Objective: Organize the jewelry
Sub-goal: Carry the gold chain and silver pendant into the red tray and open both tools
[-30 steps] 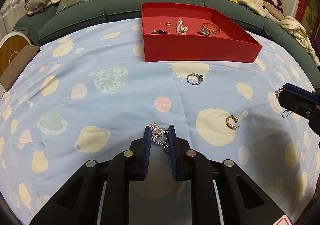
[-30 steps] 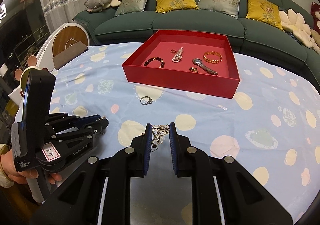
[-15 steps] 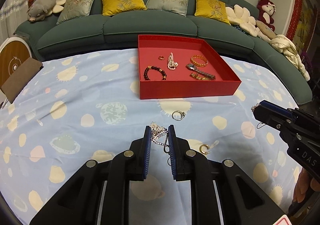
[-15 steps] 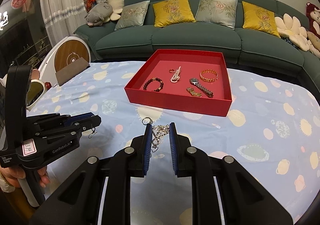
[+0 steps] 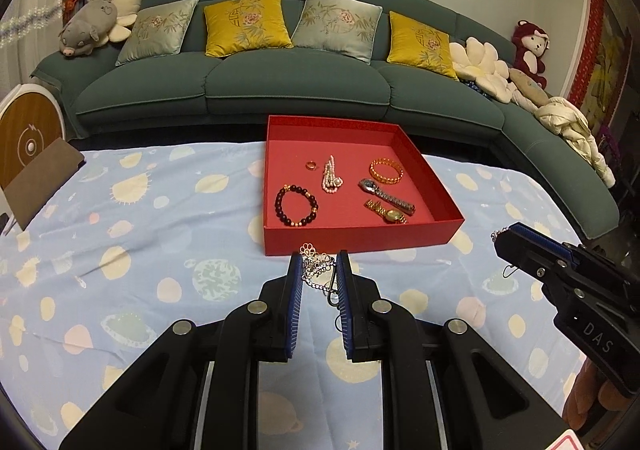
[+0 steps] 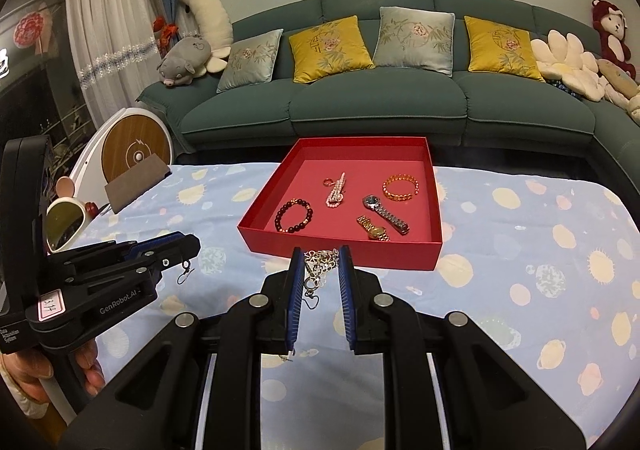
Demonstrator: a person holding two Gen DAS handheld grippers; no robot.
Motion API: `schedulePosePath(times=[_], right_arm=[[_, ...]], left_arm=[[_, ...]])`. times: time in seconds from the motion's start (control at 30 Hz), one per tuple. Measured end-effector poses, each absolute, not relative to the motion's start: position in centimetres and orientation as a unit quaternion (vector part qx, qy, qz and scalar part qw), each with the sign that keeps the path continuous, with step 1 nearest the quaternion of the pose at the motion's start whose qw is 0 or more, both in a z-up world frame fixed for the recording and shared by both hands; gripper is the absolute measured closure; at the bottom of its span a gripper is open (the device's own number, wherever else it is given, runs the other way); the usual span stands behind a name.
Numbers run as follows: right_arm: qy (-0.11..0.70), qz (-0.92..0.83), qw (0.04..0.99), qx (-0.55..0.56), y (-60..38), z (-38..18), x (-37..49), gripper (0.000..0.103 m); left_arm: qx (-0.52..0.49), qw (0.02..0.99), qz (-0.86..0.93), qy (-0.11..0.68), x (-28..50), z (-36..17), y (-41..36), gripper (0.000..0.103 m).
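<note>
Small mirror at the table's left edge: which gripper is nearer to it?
Left. The left gripper sits just right of the mirror; the right gripper is farther right, before the red box.

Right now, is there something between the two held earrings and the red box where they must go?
Nothing visible blocks the way. The left gripper holds a sparkly earring, the right gripper a gold earring; only the red box's near wall stands ahead, and both pieces must pass over it.

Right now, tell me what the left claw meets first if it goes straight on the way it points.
Most likely the near wall of the red tray. The left claw, shut on a sparkly earring, aims at it; depth is unclear, so it might meet the tablecloth first.
</note>
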State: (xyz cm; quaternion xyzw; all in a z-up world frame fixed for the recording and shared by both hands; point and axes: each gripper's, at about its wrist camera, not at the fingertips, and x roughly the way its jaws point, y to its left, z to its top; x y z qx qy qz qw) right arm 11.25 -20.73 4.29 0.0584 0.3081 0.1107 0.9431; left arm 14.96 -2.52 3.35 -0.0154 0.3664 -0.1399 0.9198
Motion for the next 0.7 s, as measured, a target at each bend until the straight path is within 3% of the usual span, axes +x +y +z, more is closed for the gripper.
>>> schedulePosePath(times=[0.7], right_arm=[[0.302, 0.088, 0.947, 0.066, -23.3, 5.4, 15.1, 0.086]], left_arm=[[-0.004, 0.933, -0.120, 0.339, 20.0, 5.4, -3.0, 0.089]])
